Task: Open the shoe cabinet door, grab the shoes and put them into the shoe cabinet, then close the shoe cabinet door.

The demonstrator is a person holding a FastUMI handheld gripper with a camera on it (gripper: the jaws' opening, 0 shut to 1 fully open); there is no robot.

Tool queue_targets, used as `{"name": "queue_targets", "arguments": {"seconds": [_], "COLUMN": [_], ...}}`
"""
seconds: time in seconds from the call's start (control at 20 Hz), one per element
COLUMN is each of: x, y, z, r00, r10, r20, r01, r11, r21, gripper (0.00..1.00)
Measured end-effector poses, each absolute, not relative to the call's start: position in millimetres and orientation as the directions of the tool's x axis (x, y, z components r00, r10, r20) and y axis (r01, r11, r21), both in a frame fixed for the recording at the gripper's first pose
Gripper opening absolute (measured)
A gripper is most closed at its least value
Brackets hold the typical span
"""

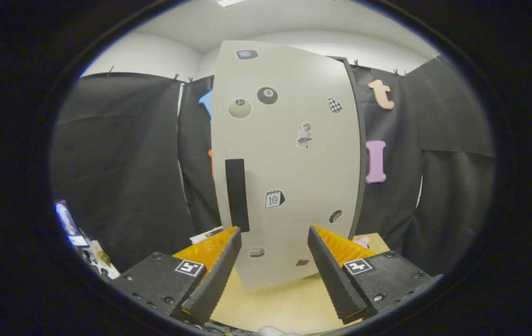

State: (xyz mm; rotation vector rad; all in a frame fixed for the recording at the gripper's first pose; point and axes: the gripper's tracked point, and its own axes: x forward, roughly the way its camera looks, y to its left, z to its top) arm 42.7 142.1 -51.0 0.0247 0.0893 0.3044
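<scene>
My claw (pixel 273 242) is spread wide with nothing between its fingers, hovering over the pale wooden tabletop (pixel 280 303). Just ahead of the fingers stands the tall light-grey shoe cabinet door (pixel 289 158), flat panel dotted with small stickers and shut as far as I can tell. Its black vertical bar handle (pixel 237 193) sits just beyond my left finger's tip. A bit of something pink (pixel 363 241) peeks out past my right finger, can't tell what.

Black screwed gripper (pixel 273 240) blocks with square coded tags
</scene>
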Motion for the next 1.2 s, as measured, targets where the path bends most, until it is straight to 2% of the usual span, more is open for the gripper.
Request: {"name": "queue_targets", "arguments": {"seconds": [0.75, 1.2], "x": [-24, -69], "y": [88, 56], "z": [-51, -42], "r00": [0.967, 0.992], "r10": [0.246, 0.119], "r20": [-0.066, -0.037], "r01": [-0.245, -0.119], "r11": [0.969, 0.993], "r21": [0.021, -0.013], "gripper": [0.94, 0.97]}}
